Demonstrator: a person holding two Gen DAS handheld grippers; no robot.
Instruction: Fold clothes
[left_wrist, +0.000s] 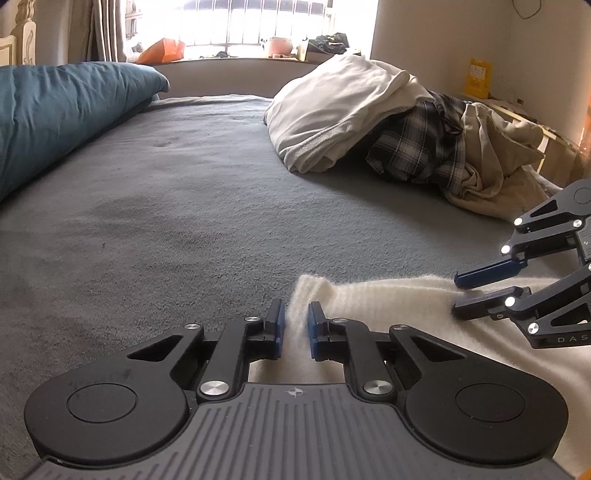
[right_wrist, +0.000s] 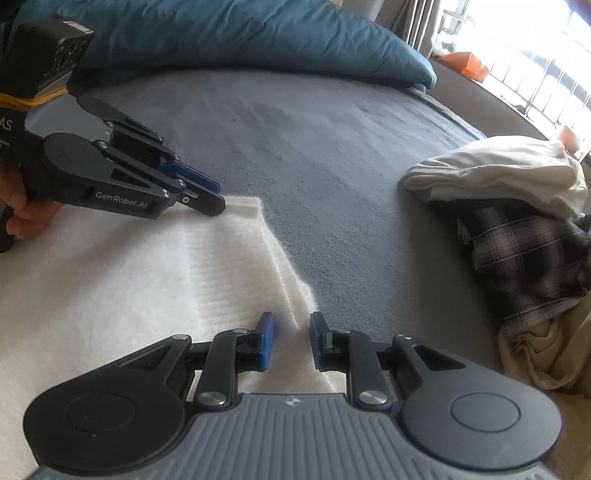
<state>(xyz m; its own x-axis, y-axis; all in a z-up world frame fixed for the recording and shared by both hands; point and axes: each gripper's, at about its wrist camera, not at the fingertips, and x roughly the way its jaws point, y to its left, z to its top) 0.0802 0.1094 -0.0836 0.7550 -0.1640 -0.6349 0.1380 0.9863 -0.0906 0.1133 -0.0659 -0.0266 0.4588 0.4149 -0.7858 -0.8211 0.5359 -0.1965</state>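
A white ribbed knit garment (right_wrist: 129, 280) lies flat on the grey bed cover (right_wrist: 332, 155). My left gripper (left_wrist: 296, 321) sits low at the garment's far left corner (left_wrist: 310, 286), its jaws narrowly open with the fuzzy edge showing in the gap. From the right wrist view, the left gripper (right_wrist: 221, 197) rests its lower finger on that corner (right_wrist: 245, 206), and a hand (right_wrist: 26, 214) holds it. My right gripper (right_wrist: 291, 339) is open over the garment's right edge, which runs between its blue pads (right_wrist: 267, 341). The left wrist view shows the right gripper (left_wrist: 457, 293) with one finger on the knit.
A pile of clothes lies to the right: a cream garment (left_wrist: 332, 114), a plaid shirt (left_wrist: 417, 147) and a beige one (left_wrist: 498, 166). A teal duvet (left_wrist: 62, 110) runs along the bed's left side. Beyond the bed is a bright window sill with an orange bag (left_wrist: 162, 50).
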